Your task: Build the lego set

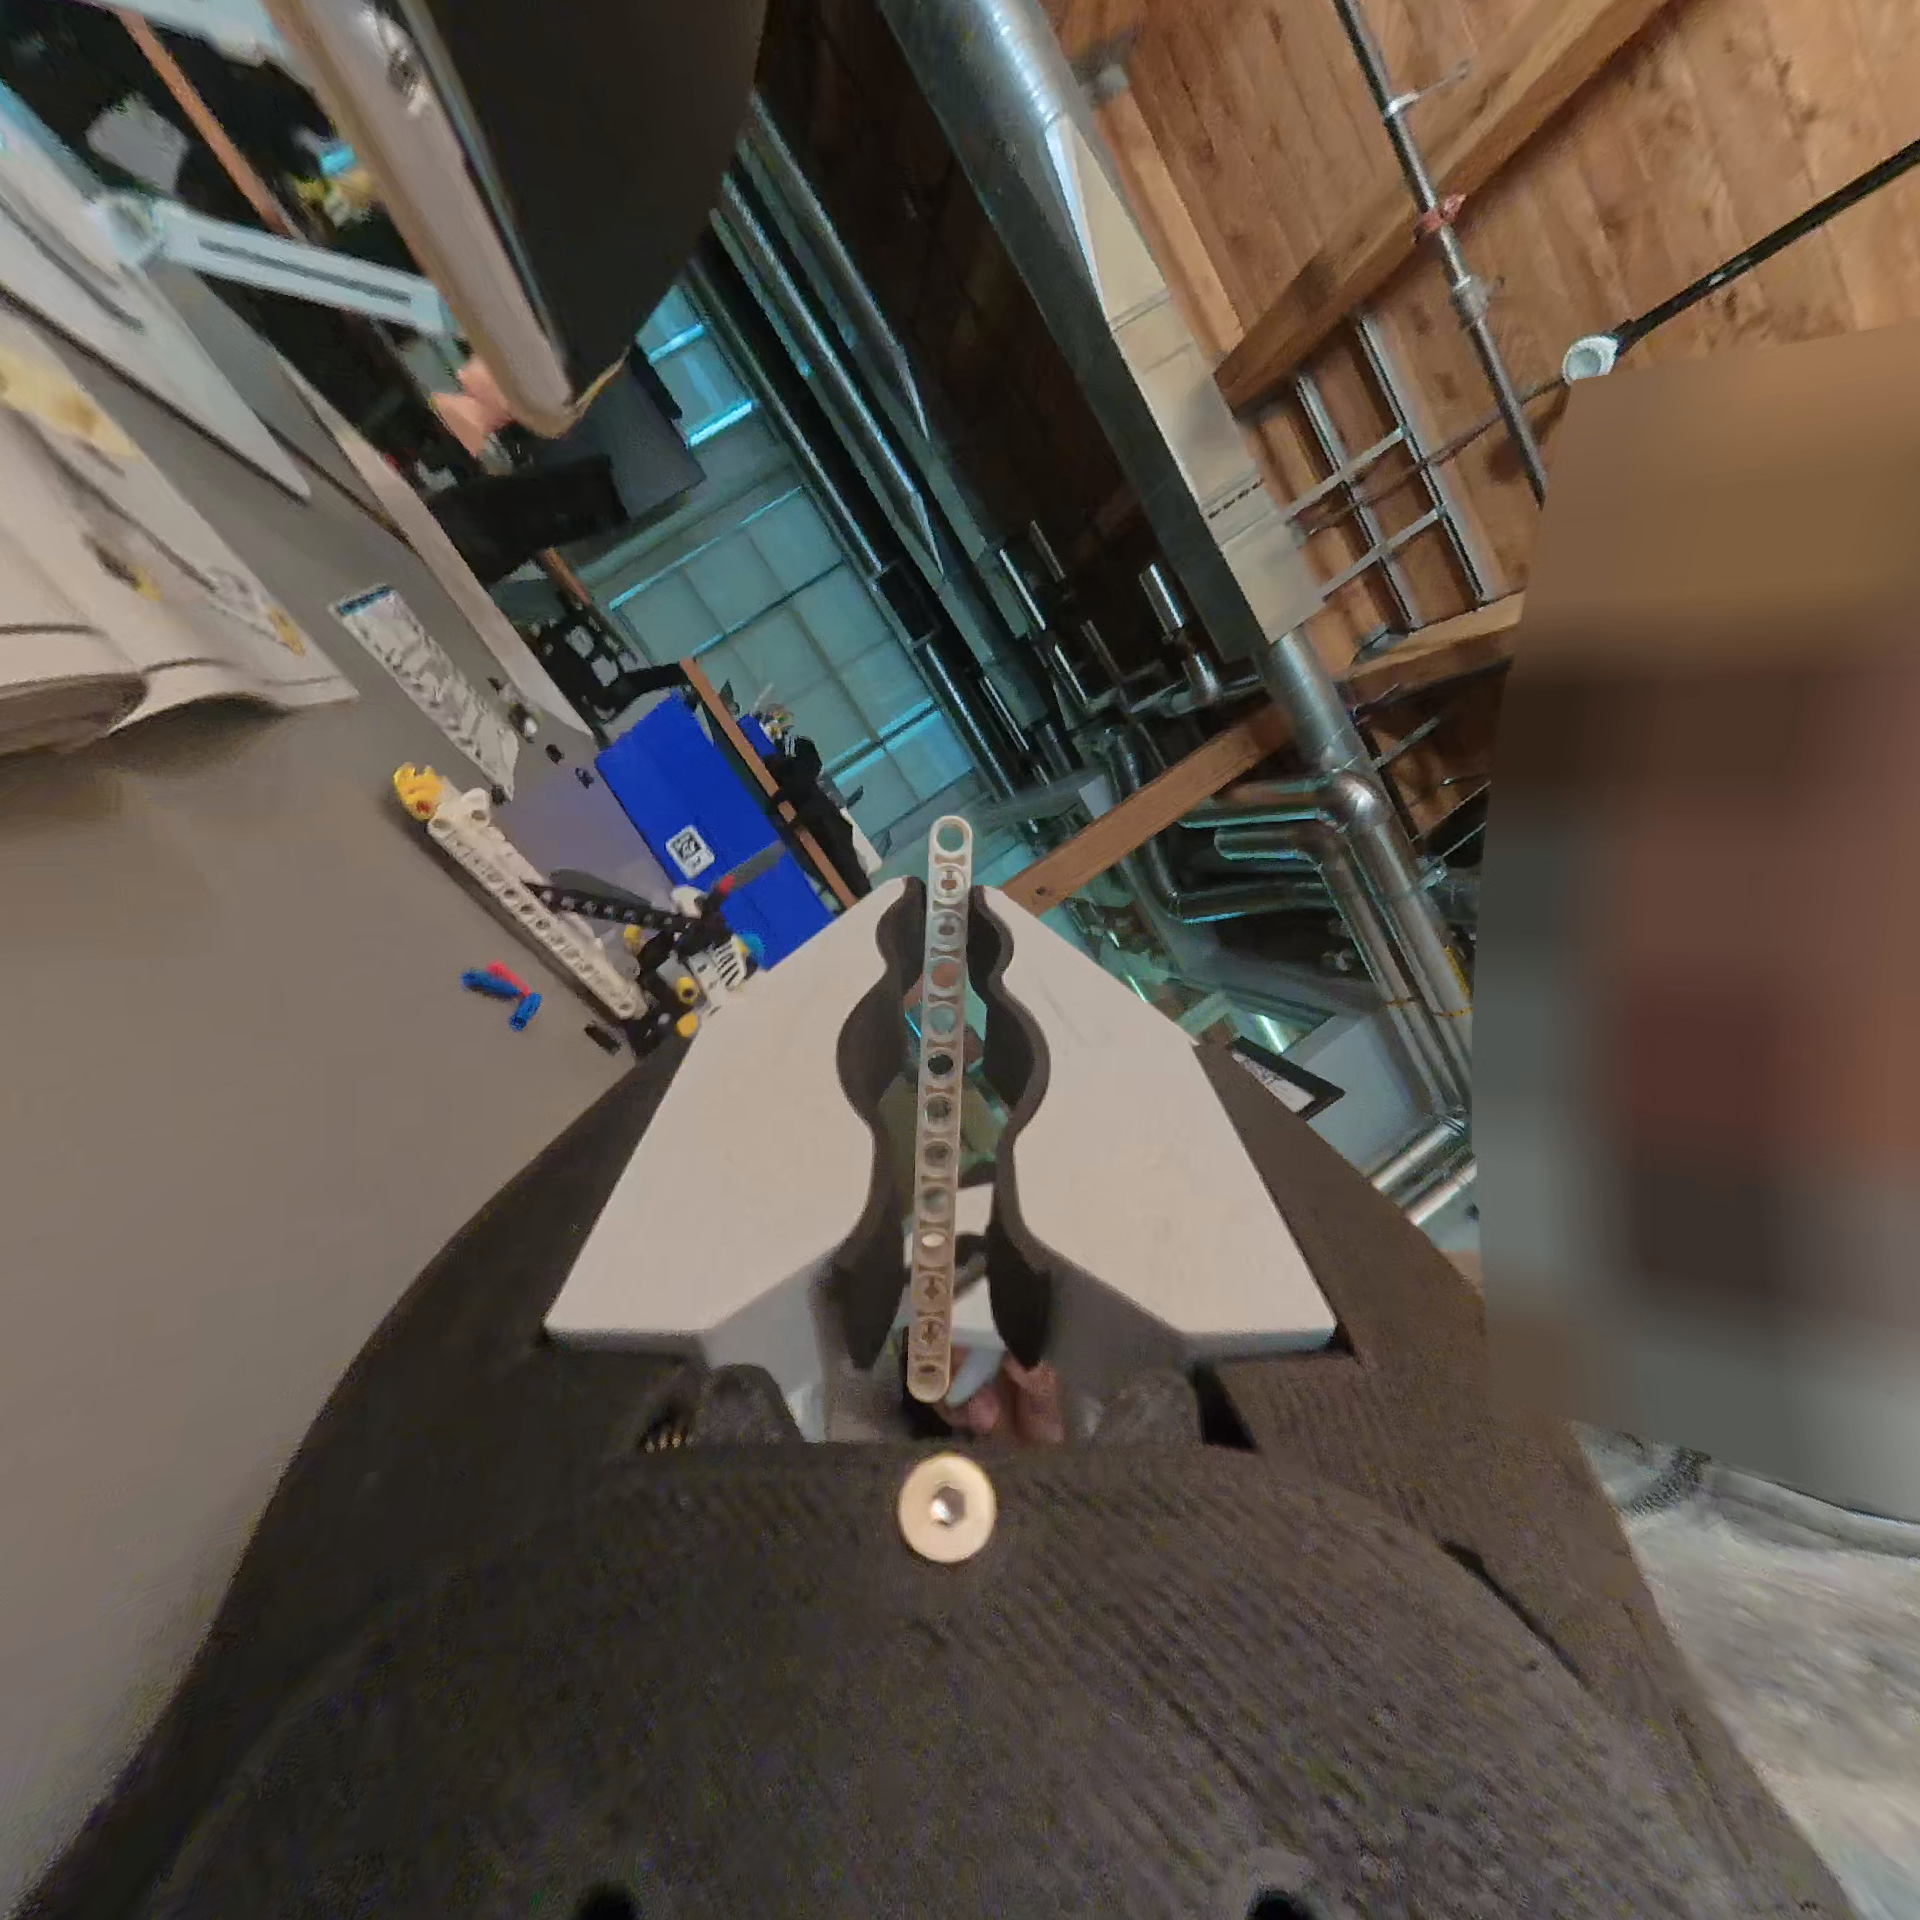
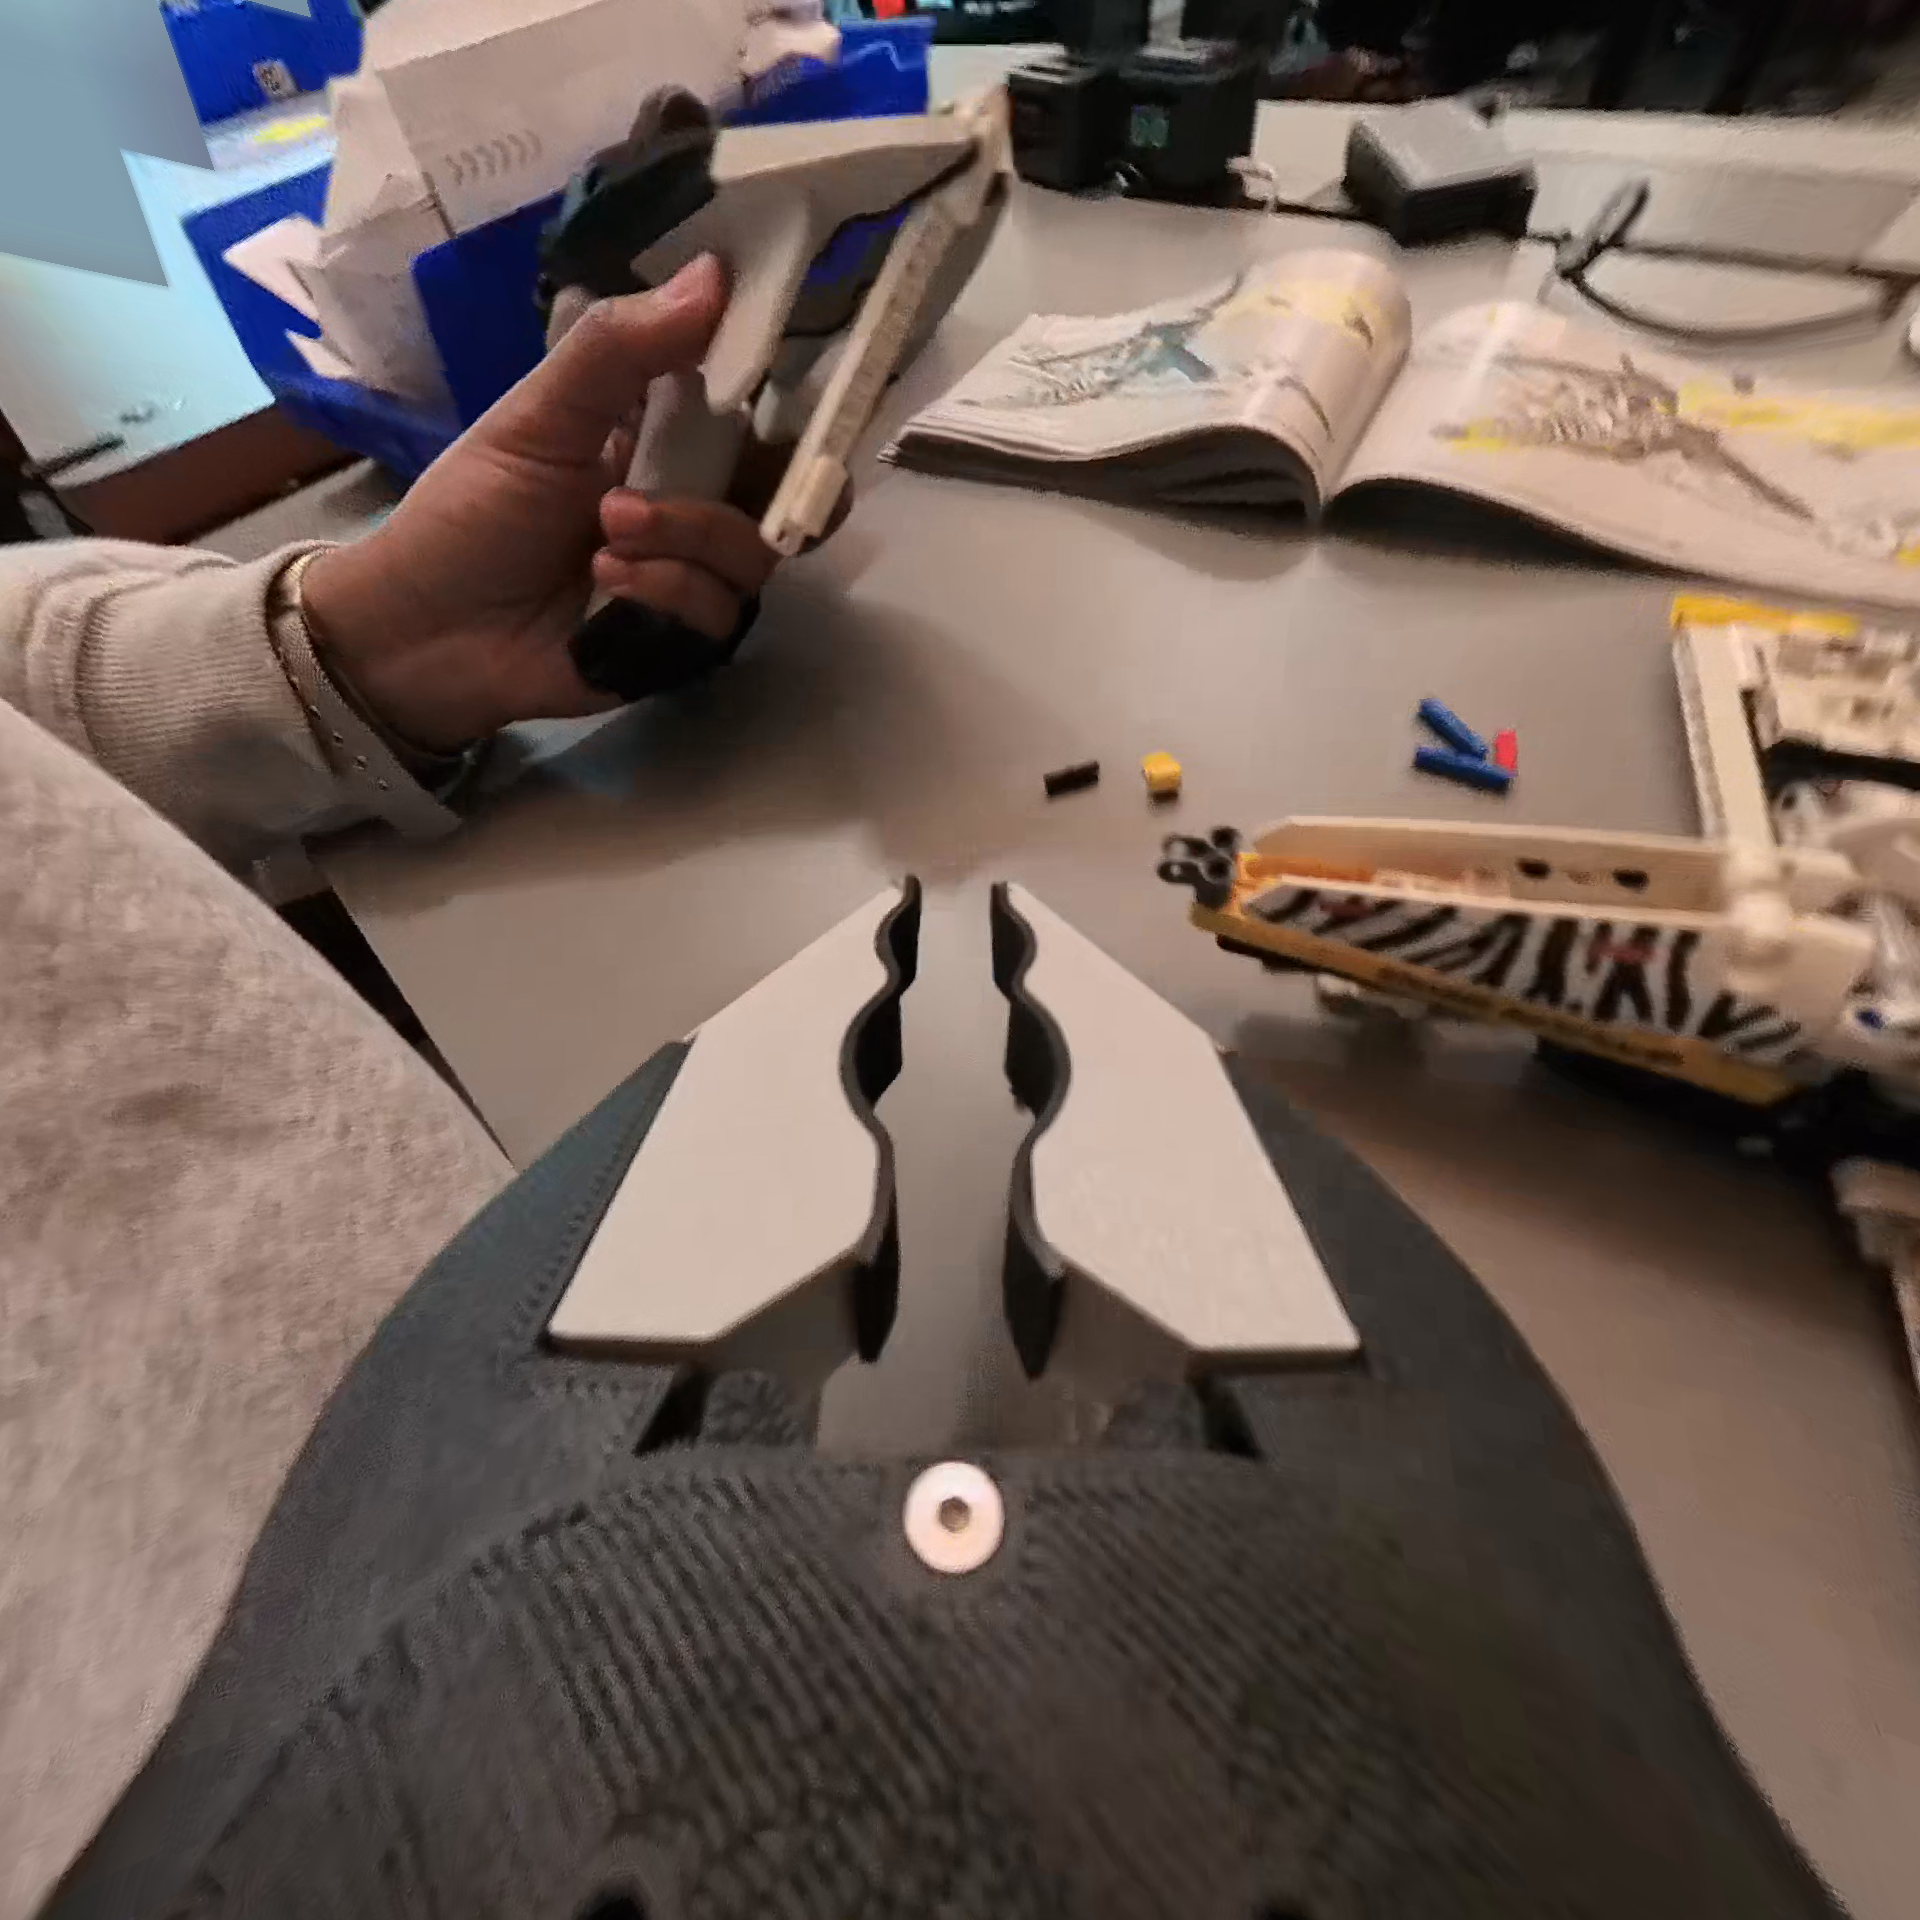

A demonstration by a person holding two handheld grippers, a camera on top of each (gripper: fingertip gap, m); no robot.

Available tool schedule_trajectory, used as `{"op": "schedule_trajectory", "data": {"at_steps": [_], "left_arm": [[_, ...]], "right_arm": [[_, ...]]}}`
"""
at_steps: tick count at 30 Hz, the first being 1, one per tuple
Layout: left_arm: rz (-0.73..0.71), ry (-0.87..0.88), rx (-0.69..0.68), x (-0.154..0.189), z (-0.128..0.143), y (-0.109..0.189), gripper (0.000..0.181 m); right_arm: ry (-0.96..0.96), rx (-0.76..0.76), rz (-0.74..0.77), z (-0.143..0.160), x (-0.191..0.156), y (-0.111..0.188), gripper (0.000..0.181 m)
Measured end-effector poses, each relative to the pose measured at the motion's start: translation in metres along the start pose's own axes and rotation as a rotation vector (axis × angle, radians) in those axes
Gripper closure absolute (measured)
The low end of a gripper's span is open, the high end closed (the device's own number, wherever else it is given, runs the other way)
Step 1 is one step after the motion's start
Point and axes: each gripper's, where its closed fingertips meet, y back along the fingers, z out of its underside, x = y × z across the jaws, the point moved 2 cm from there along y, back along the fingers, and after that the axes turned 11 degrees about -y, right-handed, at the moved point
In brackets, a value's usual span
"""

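My left gripper (image 1: 943, 894) is shut on a long pale beam with holes (image 1: 940, 1101), which runs along the jaws and sticks out past the tips; this gripper is raised and tilted toward the ceiling. In the right wrist view it (image 2: 977, 135) shows at upper left in a person's hand (image 2: 499, 551), the beam (image 2: 883, 312) slanting down. My right gripper (image 2: 954, 894) is open by a narrow gap and empty, above the grey table (image 2: 935, 644). The part-built model with zebra-striped yellow panel (image 2: 1486, 945) lies to its right; it also shows in the left wrist view (image 1: 582, 914).
Loose on the table are a black pin (image 2: 1070, 777), a yellow piece (image 2: 1162, 774) and blue pins with a red one (image 2: 1460, 748). An open instruction booklet (image 2: 1351, 395) lies behind. Blue bins (image 2: 468, 281) stand at the back left. A sleeved arm (image 2: 156, 1039) fills the left. About 15 cm separates my left fingertips from my right.
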Motion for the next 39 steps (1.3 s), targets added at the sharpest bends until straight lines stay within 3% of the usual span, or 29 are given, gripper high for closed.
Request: {"op": "schedule_trajectory", "data": {"at_steps": [1, 4, 7, 12, 16, 19, 23, 27, 31, 33, 35, 39], "left_arm": [[0.0, -0.017, 0.026, 0.005, -0.001, -0.002, 0.178], [-0.067, -0.109, 0.234, 0.016, -0.003, -0.005, 0.178], [-0.081, -0.043, 0.495, 0.022, 0.005, -0.005, 0.179], [-0.077, 0.199, 0.538, 0.016, 0.048, -0.033, 0.179], [-0.077, 0.173, 0.448, 0.027, 0.071, -0.06, 0.179], [-0.074, 0.152, 0.413, 0.038, 0.081, -0.072, 0.179], [-0.079, 0.144, 0.382, 0.044, 0.091, -0.079, 0.178], [-0.094, 0.119, 0.35, 0.044, 0.1, -0.081, 0.178], [-0.088, 0.101, 0.279, 0.043, 0.109, -0.087, 0.178], [-0.035, 0.097, 0.177, 0.043, 0.117, -0.095, 0.146], [0.041, 0.096, 0.088, 0.046, 0.119, -0.098, 0.135], [0.001, 0.026, -0.034, 0.039, 0.121, -0.099, 0.127]], "right_arm": [[0.047, 0.013, 0.004, -0.002, -0.005, -0.001, 0.167], [0.197, 0.09, 0.031, -0.012, -0.017, -0.001, 0.157], [0.361, 0.162, 0.129, -0.022, -0.021, 0.006, 0.15], [0.482, 0.242, 0.232, -0.03, -0.023, 0.022, 0.148], [0.432, 0.265, 0.247, -0.029, -0.018, 0.033, 0.145], [0.436, 0.274, 0.294, -0.027, -0.01, 0.043, 0.158], [0.479, 0.335, 0.308, -0.029, -0.013, 0.062, 0.164], [0.516, 0.294, 0.356, -0.021, -0.006, 0.069, 0.165], [0.454, 0.303, 0.327, -0.017, -0.001, 0.078, 0.166], [0.375, 0.342, 0.285, -0.02, 0.002, 0.085, 0.166], [0.28, 0.378, 0.234, -0.023, 0.006, 0.092, 0.167], [0.063, 0.415, 0.128, -0.022, 0.023, 0.1, 0.167]]}}
